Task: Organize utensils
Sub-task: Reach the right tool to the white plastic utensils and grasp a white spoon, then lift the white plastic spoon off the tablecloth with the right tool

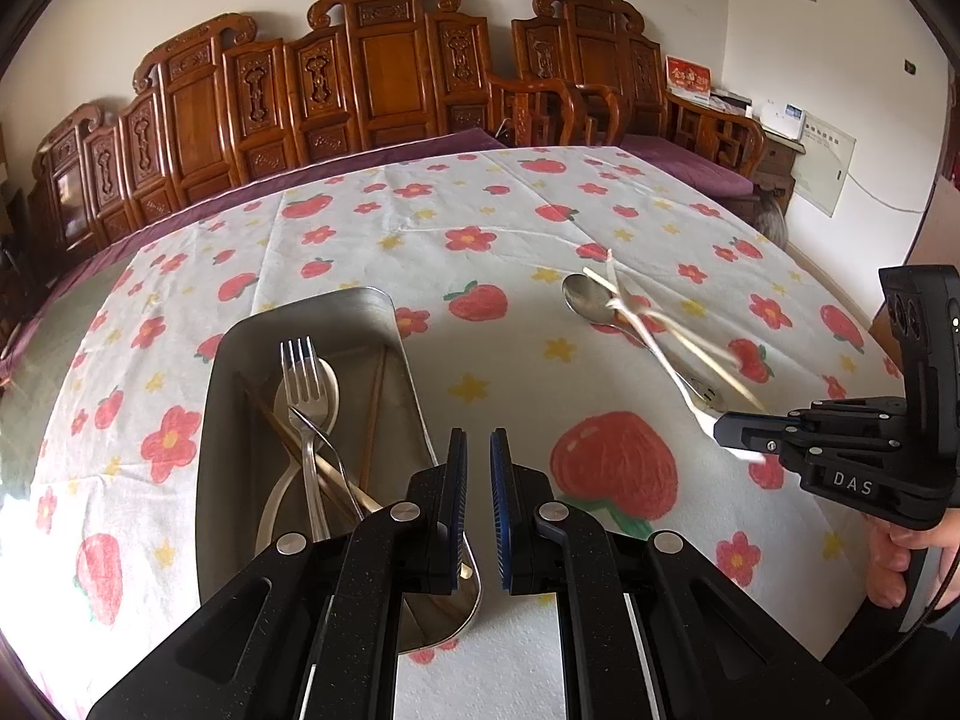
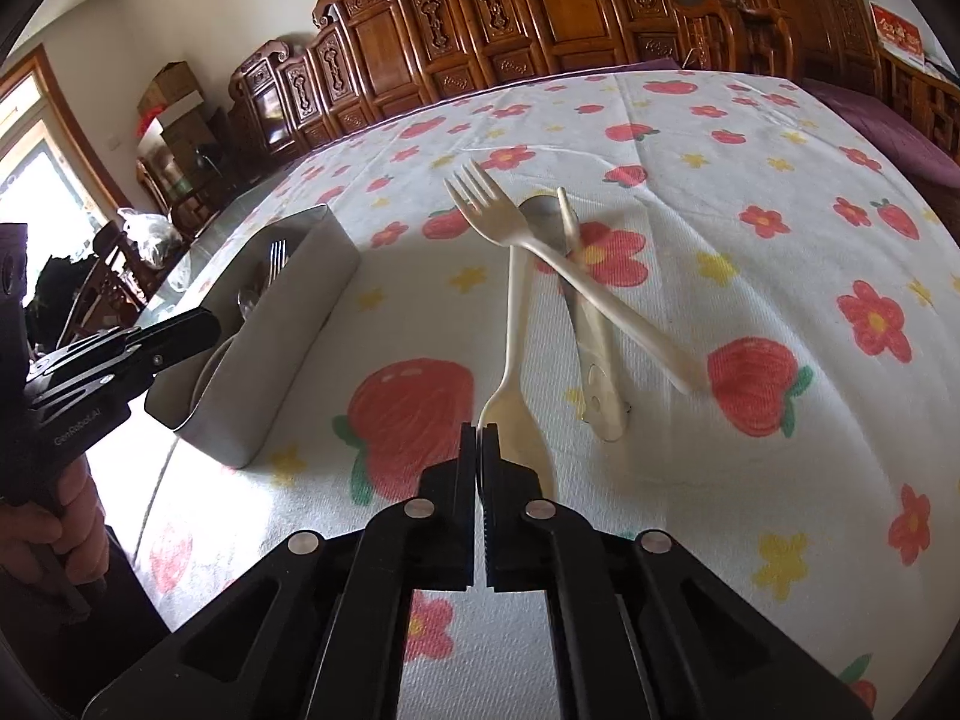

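Metal tray point(image 1: 228, 396): on table point(image 1: 510, 360), left side, w/ floral cloth. Holds steel fork point(image 1: 303, 384), pale spoon point(image 1: 312, 402), brown chopsticks point(image 1: 372, 414), all lying lengthwise; more steel partly hidden behind the gripper.

Left gripper point(image 1: 478, 510): over tray's near right corner, jaws nearly together, narrow gap, nothing between them. Tray contents just left of fingertips.

Loose pile, centre-right of table, well apart from tray: cream fork point(image 2: 480, 198), tines pointing away, handle crossing over steel spoon point(image 2: 546, 216); pale chopstick point(image 2: 570, 228) laid along the spoon. Blurred in both views.

Cream spoon point(image 2: 516, 414): bowl end toward the camera, handle running up into the pile. Right gripper point(image 2: 479, 450) closed tight on the bowl's left edge; rest of bowl shows just right of fingertips.

Hand point(image 1: 900, 564) on right gripper's grip, far right edge of left wrist view.
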`<move>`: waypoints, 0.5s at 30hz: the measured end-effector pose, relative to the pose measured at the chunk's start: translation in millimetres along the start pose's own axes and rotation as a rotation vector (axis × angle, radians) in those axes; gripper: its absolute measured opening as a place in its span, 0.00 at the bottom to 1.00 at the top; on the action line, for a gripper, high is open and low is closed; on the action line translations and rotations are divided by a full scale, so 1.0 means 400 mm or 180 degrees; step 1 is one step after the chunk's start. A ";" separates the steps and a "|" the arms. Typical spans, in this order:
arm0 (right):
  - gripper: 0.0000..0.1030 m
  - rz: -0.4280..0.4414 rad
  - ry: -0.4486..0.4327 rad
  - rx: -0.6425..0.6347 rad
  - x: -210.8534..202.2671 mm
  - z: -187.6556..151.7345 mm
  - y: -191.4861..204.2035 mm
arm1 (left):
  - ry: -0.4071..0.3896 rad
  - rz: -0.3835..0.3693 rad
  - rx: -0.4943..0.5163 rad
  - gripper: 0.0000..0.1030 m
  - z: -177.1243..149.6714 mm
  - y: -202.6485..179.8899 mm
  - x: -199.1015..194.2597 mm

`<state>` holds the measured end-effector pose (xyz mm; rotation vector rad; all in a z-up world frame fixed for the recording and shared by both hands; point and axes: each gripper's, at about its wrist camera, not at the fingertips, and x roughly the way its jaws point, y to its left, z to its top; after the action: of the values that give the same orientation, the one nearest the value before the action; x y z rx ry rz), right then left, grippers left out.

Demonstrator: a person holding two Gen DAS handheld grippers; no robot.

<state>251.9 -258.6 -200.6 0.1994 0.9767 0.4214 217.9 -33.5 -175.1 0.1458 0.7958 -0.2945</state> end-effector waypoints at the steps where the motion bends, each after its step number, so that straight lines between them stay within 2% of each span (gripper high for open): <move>1: 0.02 0.0006 -0.0005 0.0006 -0.003 0.001 -0.001 | 0.0002 0.0005 0.0010 0.06 -0.001 -0.002 0.001; 7: 0.02 0.0023 -0.0088 0.0007 -0.021 0.015 -0.009 | 0.0011 0.0010 0.0029 0.06 -0.002 -0.011 0.004; 15: 0.02 0.0108 -0.0218 -0.0068 -0.043 0.091 0.001 | -0.0020 0.0054 0.0088 0.06 -0.008 -0.025 -0.001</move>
<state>273.7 -264.9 -167.5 0.2100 0.9023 0.4533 212.3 -42.2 -177.0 0.1774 0.7842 -0.2900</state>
